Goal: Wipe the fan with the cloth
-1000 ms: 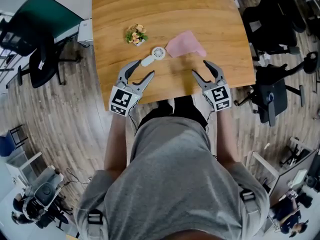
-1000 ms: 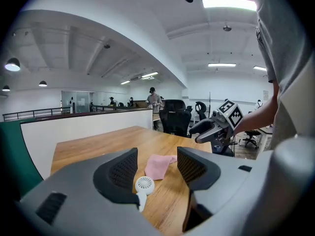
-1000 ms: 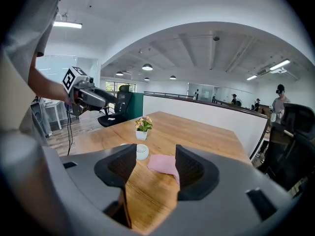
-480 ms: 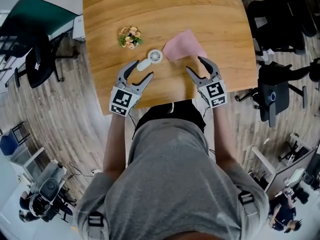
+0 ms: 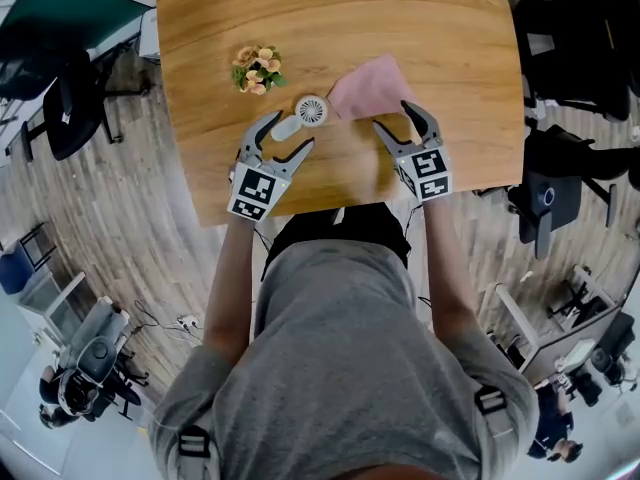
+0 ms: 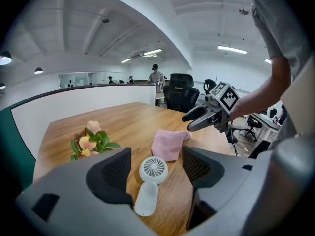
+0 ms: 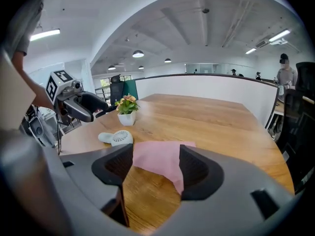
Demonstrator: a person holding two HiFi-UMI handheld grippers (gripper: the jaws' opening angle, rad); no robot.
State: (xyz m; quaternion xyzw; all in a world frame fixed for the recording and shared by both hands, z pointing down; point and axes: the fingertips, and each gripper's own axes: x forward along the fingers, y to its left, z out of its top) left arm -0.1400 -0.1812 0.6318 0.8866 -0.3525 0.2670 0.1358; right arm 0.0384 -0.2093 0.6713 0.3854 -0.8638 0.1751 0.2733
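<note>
From overhead, the small white fan [image 5: 305, 116] lies flat on the wooden table [image 5: 400, 18], close to the near edge. It has a round grilled head and a stubby, rounded handle. The head points toward the pink cloth [image 5: 365, 86], which lies crumpled just beside it; whether they touch I cannot tell. A little pot of flowers [image 5: 256, 69] stands to the fan's left, apart from it. The left gripper [image 5: 292, 131] has its jaws wide apart. They have just been opening, and the end of the fan's handle sits in the gap without either pad on it. The right gripper [image 5: 392, 116] is likewise spread, its jaws having just opened further, with their tips at the cloth's near edge.

The left gripper view looks straight along the fan. The handle lies nearest, a smooth pale capsule. Beyond it the head faces up, its grille a ring of fine curved spokes round a small hub. Both dark ribbed pads stand clear of it on either side. The cloth lies past the head, the flowers are off to the left, and the right gripper hangs over the far side.

In the right gripper view the cloth shows between the open jaws as a flat pink sheet with one corner pointing at the camera, and no pad presses on it. The fan lies to its left, handle pointing away from the cloth, with the flower pot behind it and the left gripper above.
</note>
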